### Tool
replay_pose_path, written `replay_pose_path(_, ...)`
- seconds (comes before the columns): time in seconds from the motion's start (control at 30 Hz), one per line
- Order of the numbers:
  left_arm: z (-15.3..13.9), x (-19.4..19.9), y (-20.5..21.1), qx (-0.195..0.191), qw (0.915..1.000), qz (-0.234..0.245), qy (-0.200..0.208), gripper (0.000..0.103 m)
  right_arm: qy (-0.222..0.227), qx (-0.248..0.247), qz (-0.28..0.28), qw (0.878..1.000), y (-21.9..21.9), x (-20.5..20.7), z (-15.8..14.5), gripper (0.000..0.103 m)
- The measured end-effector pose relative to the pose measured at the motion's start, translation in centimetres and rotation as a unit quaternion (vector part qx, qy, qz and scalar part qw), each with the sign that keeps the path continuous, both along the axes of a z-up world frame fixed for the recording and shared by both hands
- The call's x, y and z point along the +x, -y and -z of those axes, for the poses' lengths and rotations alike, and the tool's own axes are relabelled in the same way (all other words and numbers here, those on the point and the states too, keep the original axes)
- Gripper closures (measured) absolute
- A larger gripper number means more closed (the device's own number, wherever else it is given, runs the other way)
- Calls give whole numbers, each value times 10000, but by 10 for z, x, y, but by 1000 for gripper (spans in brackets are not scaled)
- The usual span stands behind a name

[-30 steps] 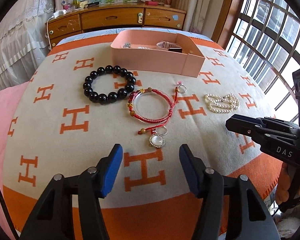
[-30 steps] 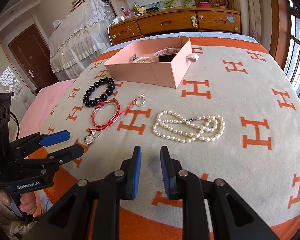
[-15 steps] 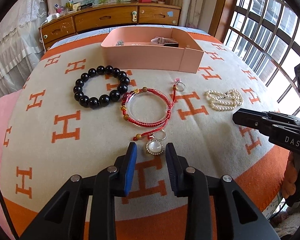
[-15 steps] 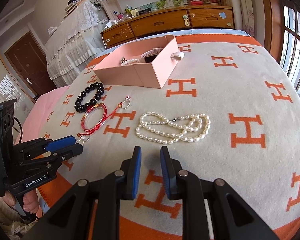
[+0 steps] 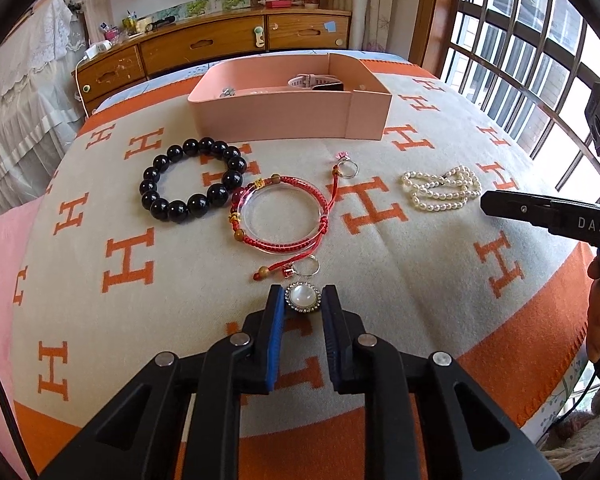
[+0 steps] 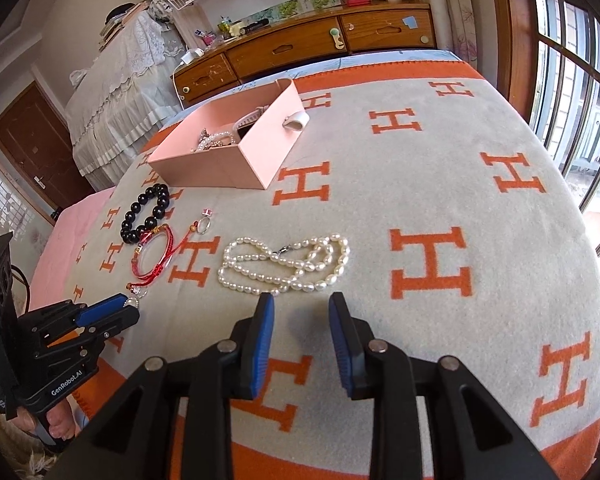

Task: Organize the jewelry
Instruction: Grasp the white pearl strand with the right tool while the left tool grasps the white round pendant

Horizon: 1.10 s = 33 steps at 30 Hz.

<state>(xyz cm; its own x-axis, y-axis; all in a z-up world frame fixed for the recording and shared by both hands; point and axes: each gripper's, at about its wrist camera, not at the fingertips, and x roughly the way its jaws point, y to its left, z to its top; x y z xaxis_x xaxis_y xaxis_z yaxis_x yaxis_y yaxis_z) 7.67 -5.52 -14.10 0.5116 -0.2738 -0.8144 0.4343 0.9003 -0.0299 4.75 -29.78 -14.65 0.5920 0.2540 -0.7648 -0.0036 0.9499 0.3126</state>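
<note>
On the orange-and-cream blanket, my left gripper (image 5: 302, 300) is closing; its blue pads touch both sides of a round pearl-faced ring (image 5: 302, 297). Beyond it lie a red cord bracelet (image 5: 280, 212) around a clear bangle, a black bead bracelet (image 5: 192, 180), and a small pink-stone ring (image 5: 346, 167). My right gripper (image 6: 300, 308) is opening with nothing between its fingers, just short of the pearl necklace (image 6: 284, 266). A pink box (image 5: 292, 116) at the back holds a watch (image 5: 316, 80) and small jewelry.
A wooden chest of drawers (image 5: 228, 44) stands behind the bed. Barred windows (image 5: 540, 60) run along the right. A pink sheet (image 5: 0, 248) shows at the blanket's left edge. A white loop (image 6: 296, 122) lies beside the box.
The left gripper has come forward to the pearl-faced ring and narrowed its jaws around it. The right gripper has moved closer to the pearl necklace and its jaws have widened.
</note>
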Motion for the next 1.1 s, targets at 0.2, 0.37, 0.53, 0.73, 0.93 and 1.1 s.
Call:
replay_pose_path(0.2,-2,-2,-3,-114,9999,13,-25,86,-119,383,122,9991,9,4,1,61)
replay_pose_path(0.37,-4,-2,-8,-243,9997,-50,-74,86,-198,731,186,9969,10,23,1,55)
replay_pose_path(0.53,-4,0,-17,-343,9992,-191,-118,86,-374,966,295,9942,11,50,1,55)
replay_pose_path(0.73,-5,-1,-23,-412,9988,-244,-69,86,-289,-350,-21,9990,-24,63,-4,56)
replay_pose_path(0.93,-5,-1,-29,-487,9984,-278,-79,86,-109,-1256,-78,9920,-35,61,-1,56)
replay_pose_path(1.1,-3,-1,-33,-556,9979,-295,-127,86,-18,-1622,-167,9866,-38,62,0,66)
